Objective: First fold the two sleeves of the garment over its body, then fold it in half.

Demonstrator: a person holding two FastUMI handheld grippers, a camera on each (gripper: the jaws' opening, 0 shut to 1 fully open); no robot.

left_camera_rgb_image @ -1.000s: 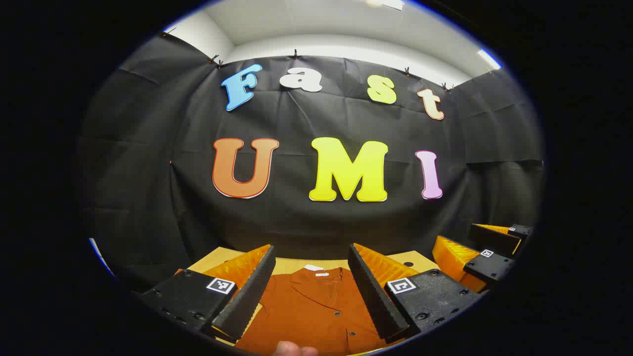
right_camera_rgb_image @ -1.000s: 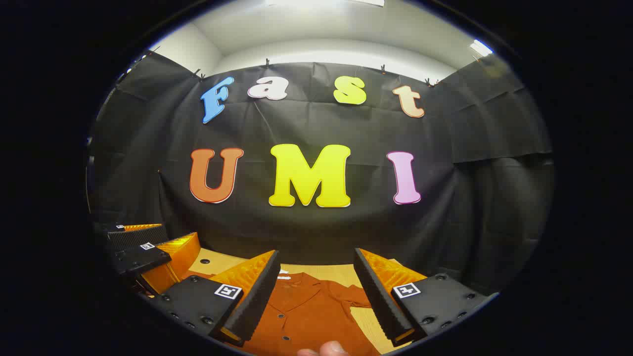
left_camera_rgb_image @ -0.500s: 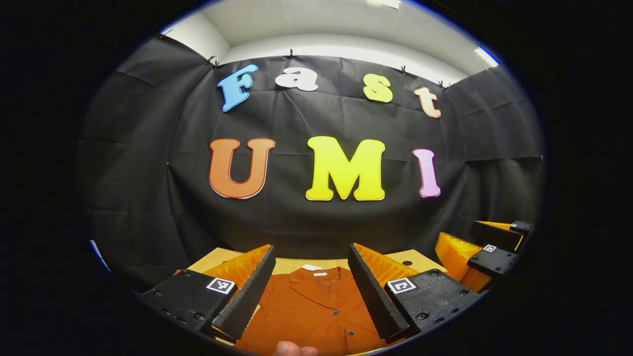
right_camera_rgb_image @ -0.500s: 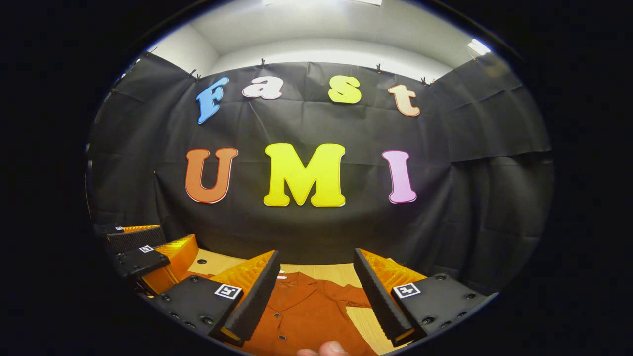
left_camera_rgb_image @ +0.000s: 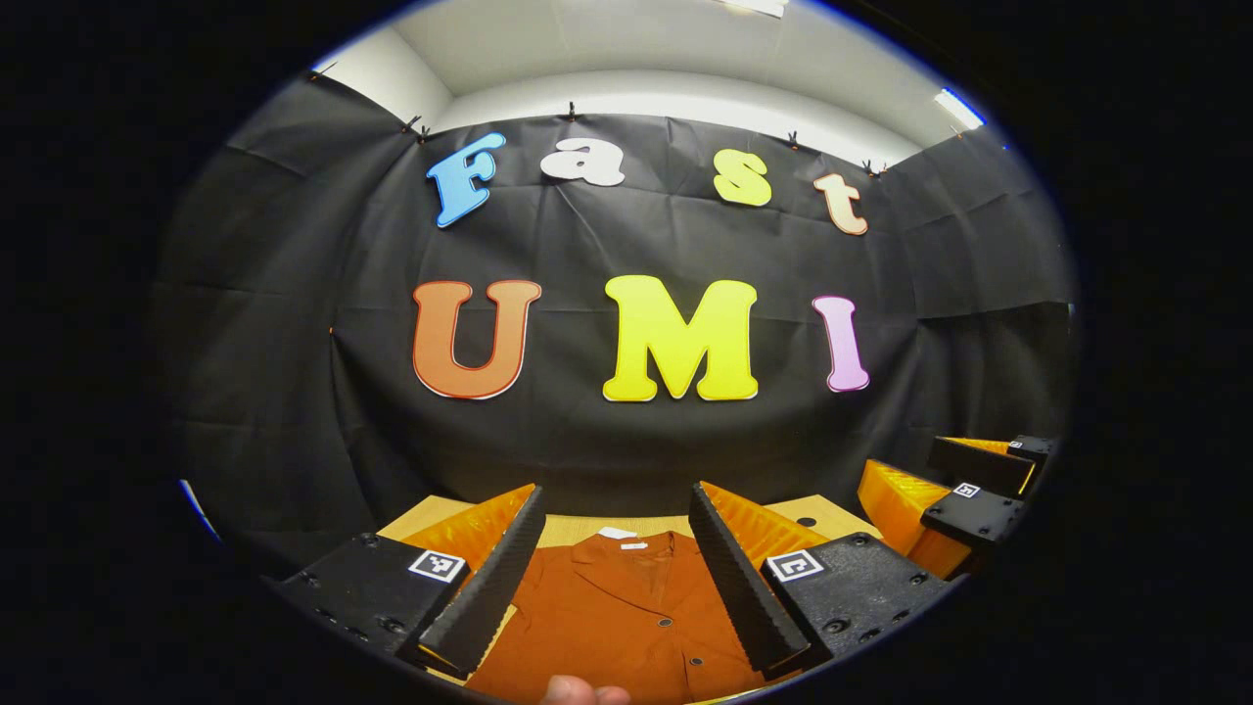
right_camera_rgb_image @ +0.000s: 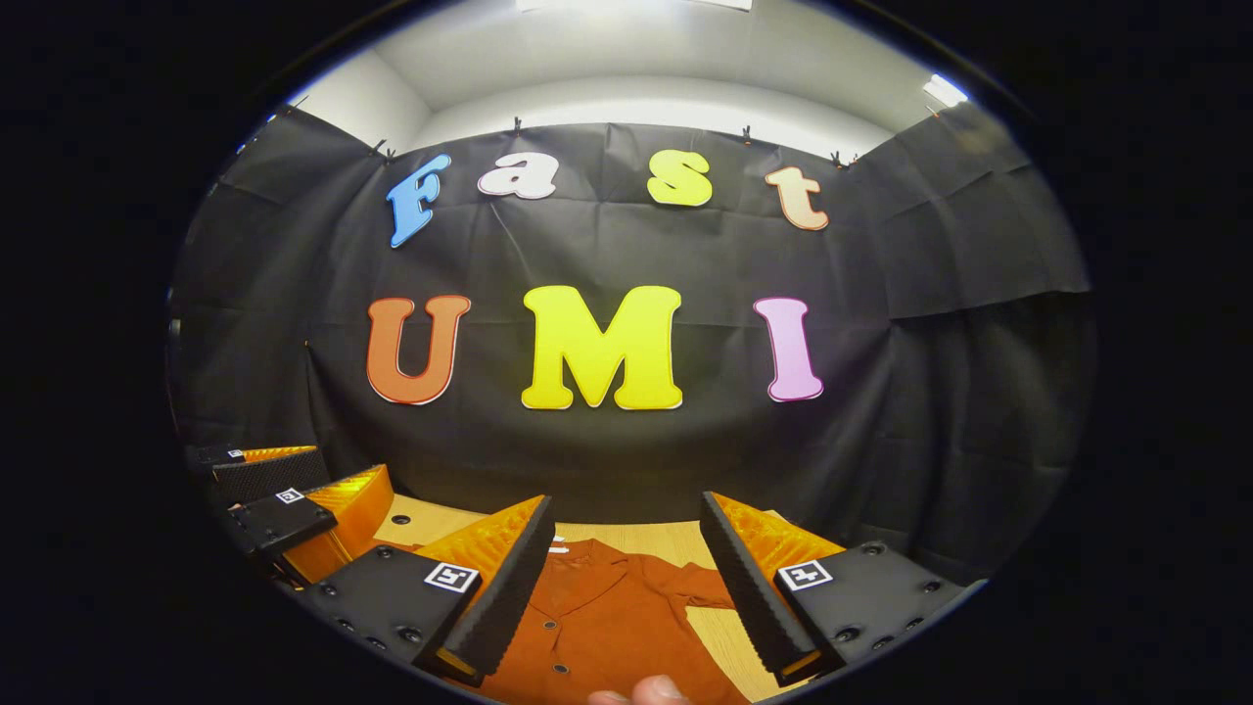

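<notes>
Both grippers held spread above the shirt, barely moved in the last second.

My left gripper [left_camera_rgb_image: 612, 539] has its fingers [left_camera_rgb_image: 489, 578] wide apart on nothing, and my right gripper [right_camera_rgb_image: 622, 543] is spread the same way. Between the fingers in both views, at 6 o'clock, the rust-orange garment [left_camera_rgb_image: 617, 617] lies flat on the wooden table [left_camera_rgb_image: 812, 509], collar toward the back wall, buttons down its front. In the right gripper view one short sleeve [right_camera_rgb_image: 700, 587] lies out at about 5 o'clock. In the left gripper view my right gripper sits at 4 o'clock. Since a second ago the left view has tipped slightly downward; the garment has not moved.
</notes>
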